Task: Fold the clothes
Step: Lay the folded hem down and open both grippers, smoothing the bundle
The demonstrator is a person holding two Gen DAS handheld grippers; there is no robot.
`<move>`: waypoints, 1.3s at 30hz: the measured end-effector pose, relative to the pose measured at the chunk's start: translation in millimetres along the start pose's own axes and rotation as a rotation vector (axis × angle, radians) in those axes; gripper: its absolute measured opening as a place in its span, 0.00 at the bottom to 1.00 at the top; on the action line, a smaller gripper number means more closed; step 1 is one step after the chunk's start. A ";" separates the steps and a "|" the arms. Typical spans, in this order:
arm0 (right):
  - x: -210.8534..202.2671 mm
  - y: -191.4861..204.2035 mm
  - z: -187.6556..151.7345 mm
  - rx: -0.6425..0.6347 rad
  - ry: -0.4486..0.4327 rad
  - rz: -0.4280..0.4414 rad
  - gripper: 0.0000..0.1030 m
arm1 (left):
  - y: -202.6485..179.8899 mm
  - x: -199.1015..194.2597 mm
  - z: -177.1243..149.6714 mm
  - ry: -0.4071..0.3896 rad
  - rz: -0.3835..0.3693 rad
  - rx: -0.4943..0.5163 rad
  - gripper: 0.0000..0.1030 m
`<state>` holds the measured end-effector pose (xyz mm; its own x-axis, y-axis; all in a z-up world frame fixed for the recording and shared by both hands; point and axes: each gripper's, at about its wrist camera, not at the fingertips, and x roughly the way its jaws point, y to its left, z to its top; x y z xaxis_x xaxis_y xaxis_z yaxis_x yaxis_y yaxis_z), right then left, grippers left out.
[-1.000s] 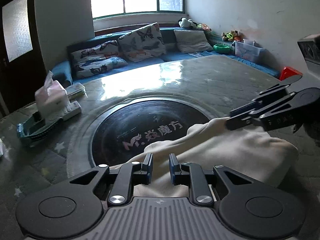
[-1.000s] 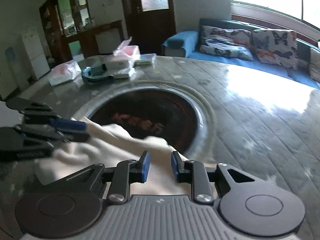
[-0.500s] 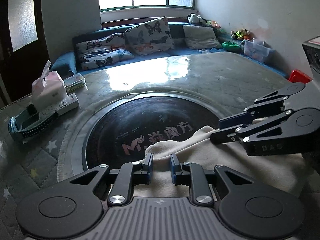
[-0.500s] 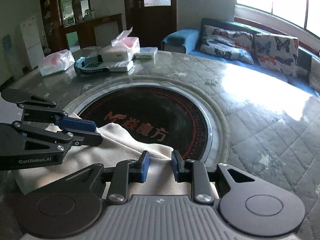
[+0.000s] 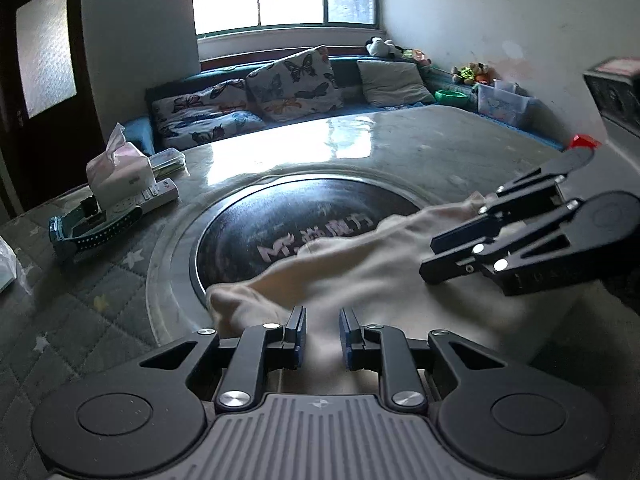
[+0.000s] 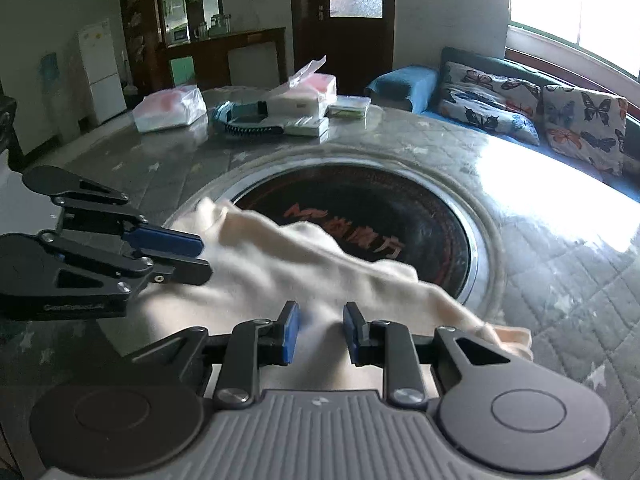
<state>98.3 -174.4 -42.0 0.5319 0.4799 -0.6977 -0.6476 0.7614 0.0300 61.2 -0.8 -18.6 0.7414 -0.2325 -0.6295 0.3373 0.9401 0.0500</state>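
Observation:
A cream garment (image 5: 360, 276) lies bunched on the quilted table, partly over the round black disc (image 5: 288, 216). It also shows in the right wrist view (image 6: 304, 276). My left gripper (image 5: 322, 336) is over the garment's near edge, its jaws a small gap apart with cloth showing between them. My right gripper (image 6: 318, 332) stands the same way over the other edge. Each gripper shows in the other's view, the right gripper (image 5: 440, 256) at right and the left gripper (image 6: 200, 256) at left. Whether either one pinches the cloth is unclear.
A tissue box (image 5: 120, 172), a remote and a teal tray (image 5: 84, 228) sit at the table's far left. A plastic bag (image 6: 170, 110) lies beyond them. A sofa with butterfly cushions (image 5: 292, 80) runs behind the table (image 5: 420, 148).
Both grippers' jaws have opened from a narrow gap to a wider one. The garment has spread out sideways, with its edges now reaching farther left and right across the disc.

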 end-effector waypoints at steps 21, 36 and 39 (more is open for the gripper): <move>-34.0 22.1 -39.0 -0.088 -0.023 -0.038 0.30 | 4.8 -32.3 -28.8 0.005 -0.016 -0.089 0.20; -71.4 22.5 -50.0 -0.063 -0.015 0.038 0.29 | 1.1 -66.2 -33.0 0.023 -0.076 -0.105 0.20; -70.9 7.3 -43.0 -0.011 -0.038 -0.005 0.29 | 9.4 -59.3 -29.9 0.022 -0.050 -0.120 0.20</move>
<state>32.5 -221.6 -23.0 0.5552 0.4924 -0.6703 -0.6507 0.7591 0.0187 3.1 29.2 -4.0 0.7116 -0.2756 -0.6462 0.3008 0.9508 -0.0744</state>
